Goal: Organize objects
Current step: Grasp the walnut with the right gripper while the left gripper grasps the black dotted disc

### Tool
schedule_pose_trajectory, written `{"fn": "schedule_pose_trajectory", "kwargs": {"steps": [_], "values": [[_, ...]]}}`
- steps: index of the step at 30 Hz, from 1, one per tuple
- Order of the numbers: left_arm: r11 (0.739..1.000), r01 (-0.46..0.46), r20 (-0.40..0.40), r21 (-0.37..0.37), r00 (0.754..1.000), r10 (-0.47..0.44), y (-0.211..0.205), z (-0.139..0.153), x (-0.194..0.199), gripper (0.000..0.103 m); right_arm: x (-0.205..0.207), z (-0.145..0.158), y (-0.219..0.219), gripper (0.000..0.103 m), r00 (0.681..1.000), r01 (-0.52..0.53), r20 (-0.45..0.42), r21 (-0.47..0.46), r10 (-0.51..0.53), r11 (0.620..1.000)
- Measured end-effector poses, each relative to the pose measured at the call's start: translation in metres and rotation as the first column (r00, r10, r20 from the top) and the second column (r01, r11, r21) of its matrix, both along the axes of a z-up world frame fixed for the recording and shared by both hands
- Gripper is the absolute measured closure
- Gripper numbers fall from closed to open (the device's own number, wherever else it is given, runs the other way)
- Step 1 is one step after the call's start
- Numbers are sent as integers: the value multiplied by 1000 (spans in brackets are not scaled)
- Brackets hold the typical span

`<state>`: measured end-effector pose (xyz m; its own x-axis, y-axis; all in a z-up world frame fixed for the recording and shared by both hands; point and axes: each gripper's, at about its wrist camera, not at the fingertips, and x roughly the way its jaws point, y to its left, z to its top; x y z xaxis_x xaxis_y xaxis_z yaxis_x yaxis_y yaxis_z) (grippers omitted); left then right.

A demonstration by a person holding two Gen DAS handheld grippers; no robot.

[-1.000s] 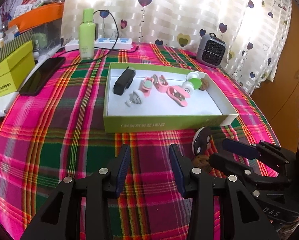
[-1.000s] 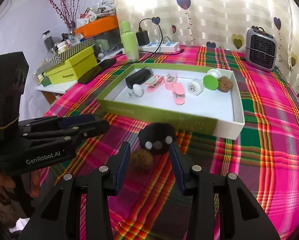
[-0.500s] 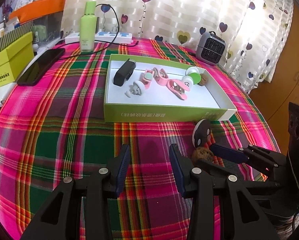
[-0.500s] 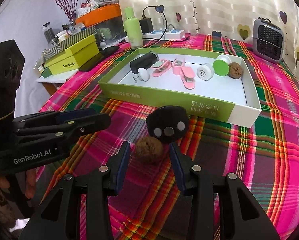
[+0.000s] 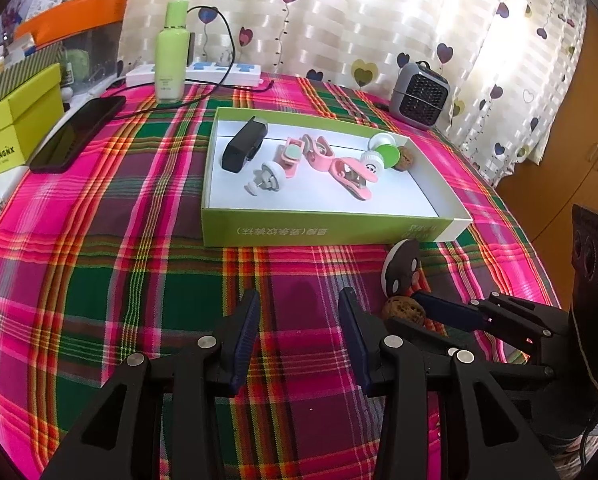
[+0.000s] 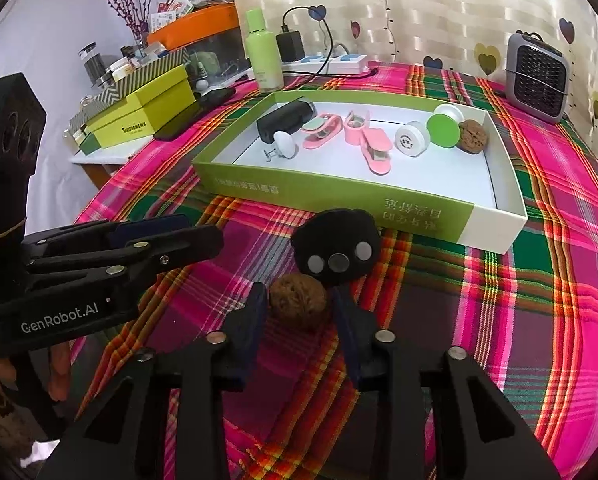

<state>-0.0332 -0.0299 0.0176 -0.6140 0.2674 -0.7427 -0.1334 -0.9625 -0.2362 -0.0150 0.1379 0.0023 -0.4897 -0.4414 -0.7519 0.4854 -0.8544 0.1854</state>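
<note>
A brown walnut lies on the plaid cloth between the open fingers of my right gripper; it also shows in the left wrist view. A black round disc with metal dots stands just behind it, in front of the green and white box. The box holds a black case, pink clips, white and green spools and another walnut. My left gripper is open and empty over the cloth, left of the walnut.
A green bottle, a power strip with a cable and a small grey heater stand behind the box. A black phone and yellow-green boxes lie at the left table edge. A wooden cabinet is at the right.
My right gripper has moved forward, so the walnut now sits between its fingers. My left gripper has drifted slightly; the box looks a little farther off.
</note>
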Motion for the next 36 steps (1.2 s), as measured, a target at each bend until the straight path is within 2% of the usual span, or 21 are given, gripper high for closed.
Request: {"fn": "schedule_pose_trajectory", "kwargs": {"steps": [8,11,12,13,14,17,25,36], "values": [[999,31,-1,14,1000,-31,6,1,0,64,4,1,4,72,1000,-8,-9,5,8,1000],[997,58,2,46,998,-58,9,0,-2,64,6,2,10,72,1000,4,-9,5,-4,1000],[996,66,5,62,998,-67,9,0,-3,61,6,2,12,72,1000,10,-9,5,-10,1000],[994,77,3,76,997,-77,11,0,-3,53,6,2,16,72,1000,20,-9,5,-20,1000],[992,90,-2,85,996,-90,13,0,-4,50,6,1,18,72,1000,25,-9,6,-25,1000],[988,126,-13,94,992,-125,20,1,-4,49,6,1,25,72,999,41,-9,10,-41,999],[985,165,-10,48,986,-165,43,-2,-18,49,6,2,37,72,997,74,-20,38,-73,997],[984,175,4,25,985,-175,57,-7,-33,49,5,2,48,72,995,100,-20,41,-99,994]]}}
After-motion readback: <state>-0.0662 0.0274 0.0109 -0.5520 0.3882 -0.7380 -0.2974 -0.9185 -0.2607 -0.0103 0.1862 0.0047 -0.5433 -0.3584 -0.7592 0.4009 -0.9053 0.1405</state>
